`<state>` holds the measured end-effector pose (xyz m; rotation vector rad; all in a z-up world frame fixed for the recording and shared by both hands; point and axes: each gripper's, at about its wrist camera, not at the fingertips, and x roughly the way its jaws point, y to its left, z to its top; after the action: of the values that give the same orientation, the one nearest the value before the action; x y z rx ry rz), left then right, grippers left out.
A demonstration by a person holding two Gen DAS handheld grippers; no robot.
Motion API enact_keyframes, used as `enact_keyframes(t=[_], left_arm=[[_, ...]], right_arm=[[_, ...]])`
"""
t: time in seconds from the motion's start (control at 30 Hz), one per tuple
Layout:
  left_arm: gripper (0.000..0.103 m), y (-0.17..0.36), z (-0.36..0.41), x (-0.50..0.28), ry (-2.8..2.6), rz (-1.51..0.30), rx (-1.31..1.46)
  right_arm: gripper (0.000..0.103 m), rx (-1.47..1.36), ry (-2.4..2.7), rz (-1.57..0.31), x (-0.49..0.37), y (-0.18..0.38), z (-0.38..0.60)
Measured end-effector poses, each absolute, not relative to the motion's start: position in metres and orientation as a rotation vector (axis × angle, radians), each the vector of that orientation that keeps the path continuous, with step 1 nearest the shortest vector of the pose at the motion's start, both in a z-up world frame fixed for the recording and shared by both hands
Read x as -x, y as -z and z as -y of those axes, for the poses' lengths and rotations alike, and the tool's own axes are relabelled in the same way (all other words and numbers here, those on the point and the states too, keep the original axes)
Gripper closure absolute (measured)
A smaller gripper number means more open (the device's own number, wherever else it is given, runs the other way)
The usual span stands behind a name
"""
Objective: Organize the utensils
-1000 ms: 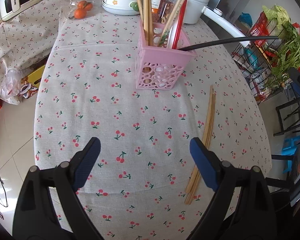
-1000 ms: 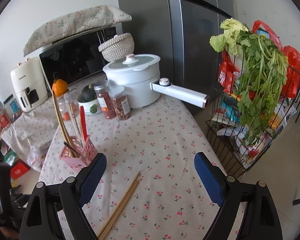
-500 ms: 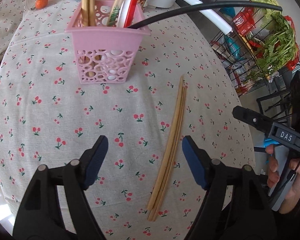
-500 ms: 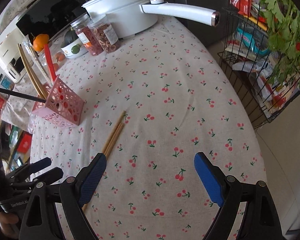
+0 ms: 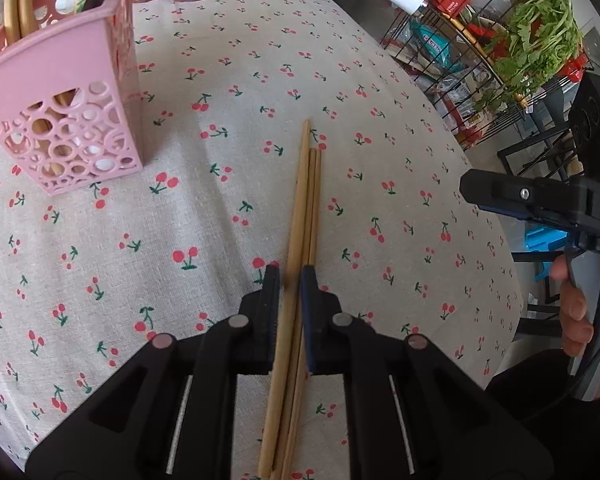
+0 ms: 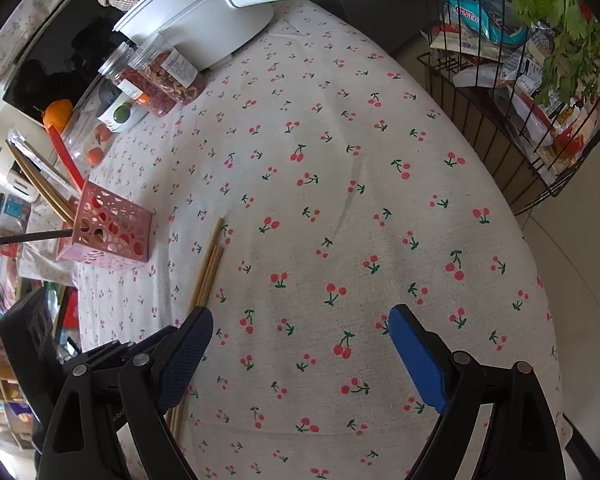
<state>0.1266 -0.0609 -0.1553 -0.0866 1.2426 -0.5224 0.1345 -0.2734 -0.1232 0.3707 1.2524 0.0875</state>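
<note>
A bundle of wooden chopsticks point(image 5: 307, 208) lies on the cherry-print tablecloth point(image 5: 204, 240), pointing away from me. My left gripper point(image 5: 290, 278) is shut on the chopsticks near their middle, at table level. A pink perforated utensil holder point(image 5: 66, 112) stands at the upper left and holds more chopsticks, a red utensil and a black handle. In the right wrist view the chopsticks point(image 6: 210, 264) lie beside the holder point(image 6: 112, 230). My right gripper point(image 6: 300, 340) is open and empty above the cloth, to the right of the chopsticks.
A white pot with a long handle point(image 6: 204, 12), spice jars point(image 6: 160, 80), a bowl and oranges point(image 6: 60, 114) stand at the table's far side. A wire rack with greens and packets point(image 6: 540, 60) stands off the right edge. The table edge curves close on the right.
My left gripper has moved forward and down over the chopsticks and closed on them. My right gripper has lowered toward the table and stays open.
</note>
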Motion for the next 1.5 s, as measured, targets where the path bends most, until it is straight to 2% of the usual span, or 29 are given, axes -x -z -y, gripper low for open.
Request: enact_keyframes(t=[0.4, 0.47, 0.77, 1.13, 1.2, 1.27, 1.3, 1.5], left_arm=[[0.093, 0.154, 0.063, -0.121, 0.524, -1.24, 0.009], [0.096, 0.153, 0.058, -0.118, 0.517, -1.242, 0.001], [0.095, 0.154, 0.058, -0.113, 0.5, -1.242, -0.038], [0.095, 0.152, 0.026, -0.091, 0.414, -1.37, -0.06], [0.092, 0.151, 0.02, -0.093, 0.418, -1.363, -0.021], [0.072, 0.151, 0.018, -0.099, 0.401, -1.347, 0.007], [0.069, 0.151, 0.019, -0.103, 0.408, -1.337, 0.025], [0.068, 0.153, 0.045, -0.12, 0.418, -1.236, 0.006]], right_arm=[[0.012, -0.385, -0.08, -1.252, -0.136, 0.123, 0.278], [0.012, -0.376, -0.084, -1.253, -0.136, 0.123, 0.276], [0.012, -0.368, -0.084, -1.258, -0.136, 0.125, 0.272], [0.012, -0.367, -0.105, -1.257, -0.139, 0.122, 0.258], [0.012, -0.356, -0.115, -1.26, -0.14, 0.122, 0.252], [0.012, -0.345, -0.121, -1.26, -0.14, 0.122, 0.248], [0.012, -0.341, -0.122, -1.26, -0.14, 0.121, 0.247], [0.012, -0.344, -0.101, -1.265, -0.139, 0.122, 0.251]])
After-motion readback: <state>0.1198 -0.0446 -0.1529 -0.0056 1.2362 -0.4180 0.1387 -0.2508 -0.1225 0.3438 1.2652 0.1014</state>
